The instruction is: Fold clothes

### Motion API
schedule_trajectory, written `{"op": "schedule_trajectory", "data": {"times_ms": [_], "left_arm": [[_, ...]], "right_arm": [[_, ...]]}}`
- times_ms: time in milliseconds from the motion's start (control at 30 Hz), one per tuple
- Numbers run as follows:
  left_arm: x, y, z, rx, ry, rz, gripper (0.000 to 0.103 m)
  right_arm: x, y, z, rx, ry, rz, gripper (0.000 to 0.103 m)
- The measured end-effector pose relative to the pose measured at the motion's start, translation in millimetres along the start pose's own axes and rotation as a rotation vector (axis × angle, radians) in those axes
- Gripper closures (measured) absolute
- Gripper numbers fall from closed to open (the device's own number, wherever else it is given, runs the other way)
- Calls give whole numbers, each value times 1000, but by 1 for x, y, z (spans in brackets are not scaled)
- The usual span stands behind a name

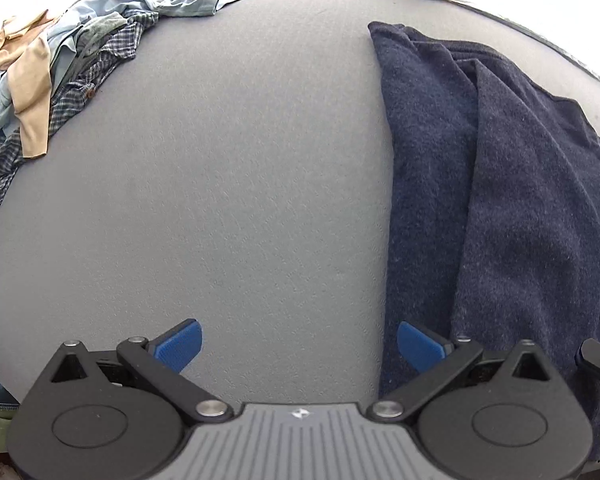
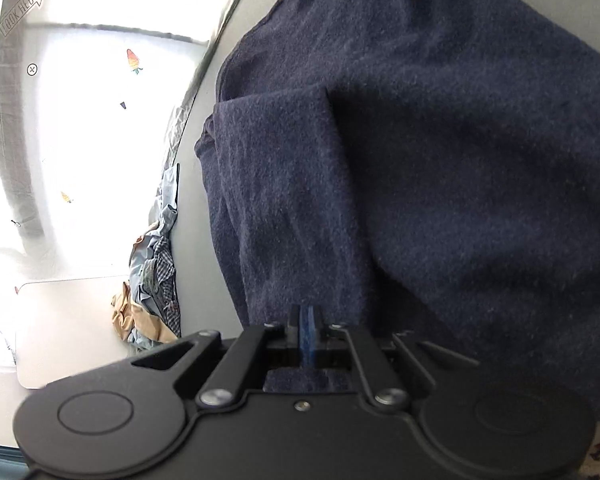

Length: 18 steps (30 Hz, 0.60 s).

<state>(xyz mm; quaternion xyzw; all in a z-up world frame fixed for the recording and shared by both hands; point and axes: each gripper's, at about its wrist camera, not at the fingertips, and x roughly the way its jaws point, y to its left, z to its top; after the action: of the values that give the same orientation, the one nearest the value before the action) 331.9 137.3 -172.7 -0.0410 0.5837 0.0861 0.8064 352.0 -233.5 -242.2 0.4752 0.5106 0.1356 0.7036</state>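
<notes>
The right tongs (image 2: 307, 330) are pinching the navy sweater (image 2: 420, 160) on the grey worktop (image 1: 220, 200), while the left tongs (image 1: 299, 346) are hanging open beside the sweater.

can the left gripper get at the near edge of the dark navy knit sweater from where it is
Probably yes: the left gripper hangs open and empty over bare grey tabletop, and the dark navy knit sweater has its edge beside one blue finger.
</notes>
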Motion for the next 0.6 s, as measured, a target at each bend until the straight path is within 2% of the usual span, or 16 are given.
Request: {"op": "schedule_trajectory", "data": {"times_ms": [100,367,433,467,600], "left_arm": [[5,-37,27,23,-17,-6,0],[36,-108,53,99,21,-29,0],[44,-125,63,122,24,-19,0],[49,-133,68,131,28,-15,0],[69,-154,86,139,51,-10,0]], "right_arm": [[-17,2,25,-14,-74,-13,95],[-39,-17,99,-23,-175,-149,80],[-48,-25,116,-34,-204,-198,62],[-54,-30,124,-47,-232,-231,57],[-76,-41,164,-106,-386,-368,30]]}}
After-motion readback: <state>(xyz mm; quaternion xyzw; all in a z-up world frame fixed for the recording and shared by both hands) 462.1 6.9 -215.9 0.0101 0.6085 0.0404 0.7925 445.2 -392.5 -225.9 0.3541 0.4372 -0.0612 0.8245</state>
